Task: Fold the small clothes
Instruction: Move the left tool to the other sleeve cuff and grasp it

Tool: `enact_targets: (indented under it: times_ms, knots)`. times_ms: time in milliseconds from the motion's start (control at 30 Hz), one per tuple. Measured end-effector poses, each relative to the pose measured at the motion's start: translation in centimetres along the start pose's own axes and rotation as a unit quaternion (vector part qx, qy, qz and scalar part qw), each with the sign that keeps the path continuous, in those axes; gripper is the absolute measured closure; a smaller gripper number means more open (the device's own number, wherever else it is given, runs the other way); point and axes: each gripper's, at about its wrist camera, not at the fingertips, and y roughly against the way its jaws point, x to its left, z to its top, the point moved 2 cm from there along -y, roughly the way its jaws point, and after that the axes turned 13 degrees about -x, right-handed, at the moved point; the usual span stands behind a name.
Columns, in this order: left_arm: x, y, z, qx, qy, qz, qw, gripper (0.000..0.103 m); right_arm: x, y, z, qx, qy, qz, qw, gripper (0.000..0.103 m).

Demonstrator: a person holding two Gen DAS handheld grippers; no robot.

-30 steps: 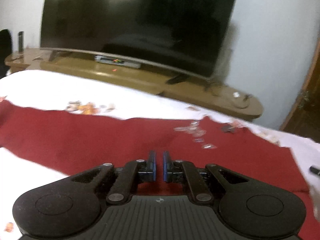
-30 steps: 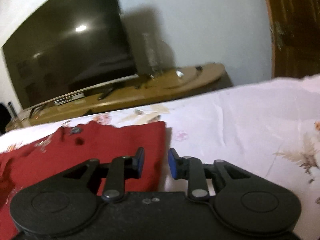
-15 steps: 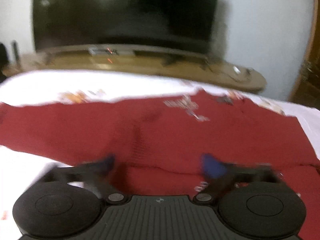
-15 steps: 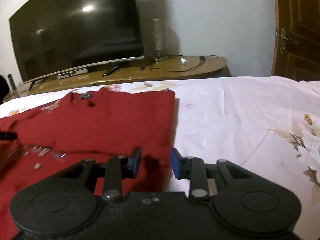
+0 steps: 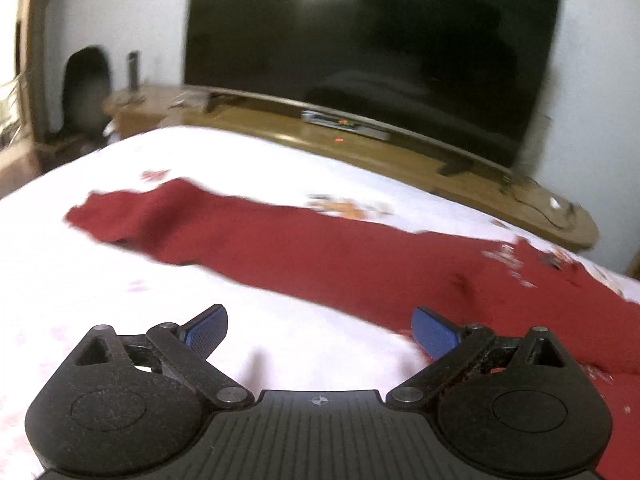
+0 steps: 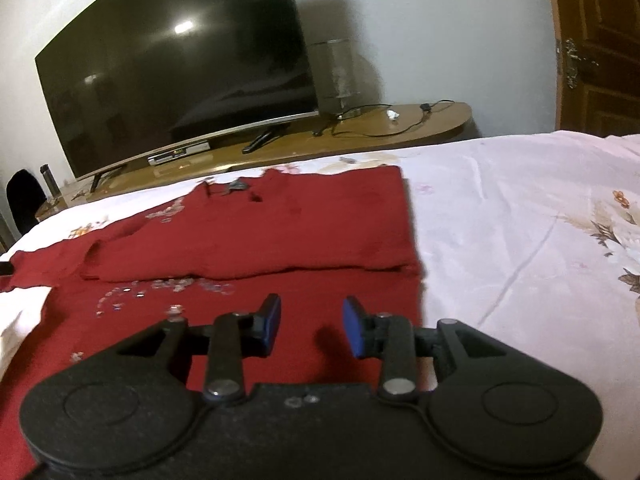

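Take the garment (image 5: 328,252) as your landmark: a red piece lying flat on the white bedsheet (image 5: 120,280), its long axis running left to right across the bed, parallel to the TV stand (image 5: 280,128) beyond it.

Your left gripper (image 5: 318,330) hangs off the garment's near edge, over bare sheet, with the narrow left end, perhaps a sleeve, up ahead and to the left. Its jaws are spread wide and empty; they sprang apart within the last second and have eased in only slightly since. From here that end is your left hand's to reach.

Your right gripper (image 6: 311,326) sits over the garment's (image 6: 256,232) near right part, just inside the right edge, facing a folded band across the cloth. Its jaws have just been opening, partly apart, nothing pinched between them.

Right of the garment the sheet (image 6: 520,220) is bare and roomy, so I judge you have space there.
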Motion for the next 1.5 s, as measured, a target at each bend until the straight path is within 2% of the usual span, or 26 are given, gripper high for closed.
enact_targets:
  times_ms: [33, 100, 267, 367, 467, 600, 733, 833, 867, 1000, 1067, 1167, 1333, 1500]
  knots:
    - [1.9, -0.3, 0.1, 0.003, 0.017, 0.006, 0.9998, 0.017, 0.6, -0.1, 0.1, 0.000, -0.002, 0.001, 1.000, 0.068]
    - [5.0, -1.2, -0.2, 0.014, 0.049, 0.020, 0.9985, 0.027, 2.2, -0.5, 0.3, -0.002, -0.006, 0.003, 1.000, 0.068]
    - [13.3, -4.2, 0.1, 0.021, 0.128, 0.056, 0.9900, 0.027, 6.9, -1.6, 0.3, -0.002, -0.005, 0.013, 1.000, 0.068]
    - [17.2, -6.2, 0.1, 0.024, 0.179, 0.055, 0.9819, 0.027, 10.2, -2.3, 0.1, 0.002, -0.001, 0.025, 1.000, 0.068]
    - [20.7, -8.6, -0.2, 0.032, 0.258, 0.024, 0.9653, 0.030, 12.9, -3.0, -0.2, 0.008, 0.004, 0.034, 0.999, 0.068]
    - [22.7, -11.5, -0.8, 0.048, 0.328, -0.020, 0.9433, 0.046, 16.1, -3.8, -0.5, 0.013, 0.017, 0.045, 0.999, 0.068]
    - [23.3, -13.9, -1.8, 0.042, 0.366, -0.039, 0.9287, 0.057, 18.0, -4.4, -0.4, 0.016, 0.027, 0.048, 0.998, 0.068]
    - [23.7, -15.2, -1.8, 0.040, 0.380, -0.043, 0.9229, 0.066, 18.8, -4.3, -0.2, 0.013, 0.029, 0.044, 0.999, 0.068]
    - [23.6, -15.5, -1.9, 0.040, 0.381, -0.045, 0.9225, 0.068, 18.9, -4.3, -0.2, 0.013, 0.029, 0.042, 0.999, 0.068]
    - [23.5, -16.9, -2.3, 0.047, 0.367, -0.035, 0.9283, 0.095, 18.9, -4.7, -0.2, 0.019, 0.029, 0.031, 0.999, 0.068]
    - [23.3, -17.6, -2.5, 0.042, 0.364, -0.038, 0.9298, 0.095, 18.9, -4.9, -0.1, 0.019, 0.024, 0.027, 0.999, 0.068]
    - [22.4, -17.3, -2.1, 0.033, 0.344, -0.032, 0.9379, 0.098, 18.8, -4.7, 0.1, 0.014, 0.023, 0.024, 0.999, 0.068]
    - [22.0, -15.9, -1.4, 0.001, 0.342, -0.025, 0.9393, 0.098, 18.1, -4.6, 0.1, 0.016, 0.019, 0.017, 1.000, 0.068]
    - [19.9, -14.6, -0.1, -0.026, 0.314, -0.038, 0.9485, 0.098, 16.6, -4.2, 0.1, 0.015, 0.006, 0.005, 1.000, 0.068]
